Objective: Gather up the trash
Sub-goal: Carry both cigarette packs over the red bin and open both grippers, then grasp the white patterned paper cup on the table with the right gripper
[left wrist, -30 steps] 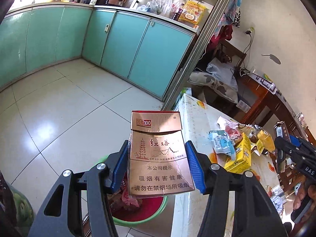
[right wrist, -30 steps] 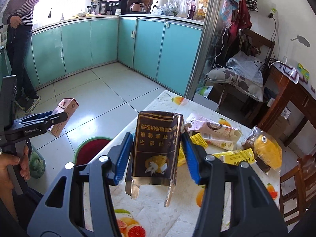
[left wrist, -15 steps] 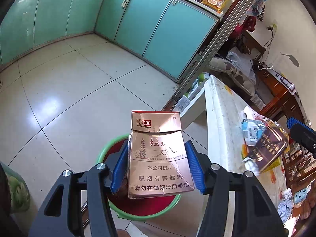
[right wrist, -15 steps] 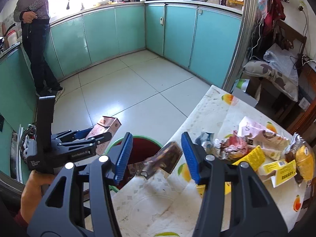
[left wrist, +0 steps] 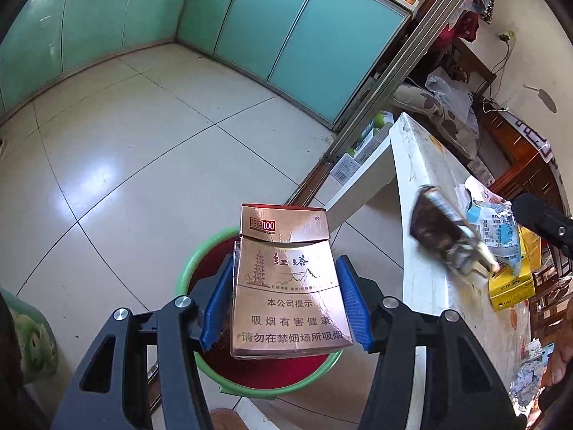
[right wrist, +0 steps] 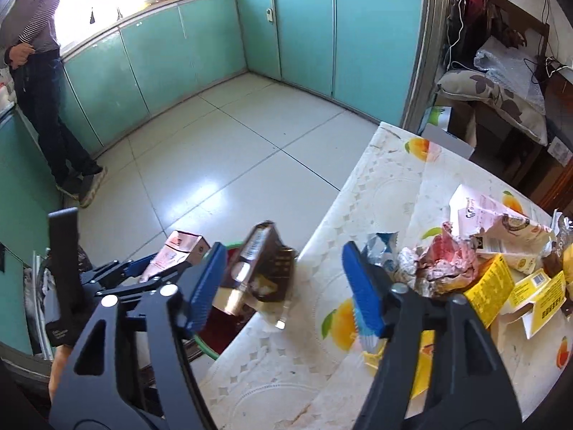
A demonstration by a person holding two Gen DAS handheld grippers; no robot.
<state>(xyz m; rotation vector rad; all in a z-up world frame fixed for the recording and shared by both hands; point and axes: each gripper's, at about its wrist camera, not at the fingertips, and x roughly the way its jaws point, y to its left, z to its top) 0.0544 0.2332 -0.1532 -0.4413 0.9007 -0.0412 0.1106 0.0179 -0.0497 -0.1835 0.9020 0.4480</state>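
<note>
Left wrist view looks down over a green-rimmed bin [left wrist: 186,268] with a red inside, standing on the tiled floor hard against the tabletop [left wrist: 422,215]. The left tool [left wrist: 286,304] is clenched on a copper-coloured cigarette pack [left wrist: 290,286], its blue pads pressing both sides, and the pack hangs right above the bin's mouth. So this is the dropping step of the clear-up, and both hands are at it together.

From the right wrist view, the right tool [right wrist: 286,286] has just been opening; its blue pads stand wide apart and press on nothing. A dark brown pack [right wrist: 263,265] it had carried is loose between them, tilted and blurred at the tabletop's edge over the bin, by the look of it falling. I cannot tell whether it will clear the rim or catch the edge of the cloth.

Next, I would judge, the left tool needs only to let go where it is, since the pack is already centred over the bin. Then either hand goes back for the heap on the tabletop: a yellow carton [right wrist: 490,286], a crumpled pink wrapper [right wrist: 447,258], a blue-and-silver sachet [right wrist: 381,247].

Writing on the copper pack is clear: "100" in red on the lid, 红塔 beside a pagoda drawing, then 本公司提示, 吸烟有害健康, 请勿在禁烟场所吸烟. Print on the other wrappers is too small to read.
</note>
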